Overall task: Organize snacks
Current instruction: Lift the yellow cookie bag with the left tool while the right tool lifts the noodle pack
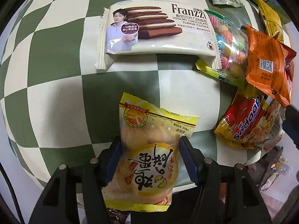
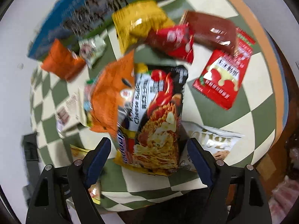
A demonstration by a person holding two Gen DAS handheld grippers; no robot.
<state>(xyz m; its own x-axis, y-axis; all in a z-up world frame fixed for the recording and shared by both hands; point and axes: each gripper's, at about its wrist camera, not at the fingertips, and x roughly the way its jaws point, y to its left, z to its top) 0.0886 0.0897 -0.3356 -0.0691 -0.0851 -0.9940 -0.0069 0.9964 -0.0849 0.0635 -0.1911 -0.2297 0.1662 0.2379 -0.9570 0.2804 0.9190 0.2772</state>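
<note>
While the left gripper [image 1: 150, 160] clamps a yellow cake packet [image 1: 149, 149] above the checkered cloth [image 1: 56, 93], the right gripper [image 2: 149, 158] hangs wide apart around the noodle packet [image 2: 158, 123] lying among other snacks.

Yellow egg-cake packet [image 1: 149, 149] held above checkered cloth; Franzzi cookie pack [image 1: 158, 35] flat beyond.

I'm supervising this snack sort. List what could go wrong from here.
1. The left gripper pinches the yellow cake packet across its soft middle; it may crush or slip.
2. The right gripper is open around the Sedaap noodle pack, which the orange bag overlaps; lifting could drag that bag along.
</note>
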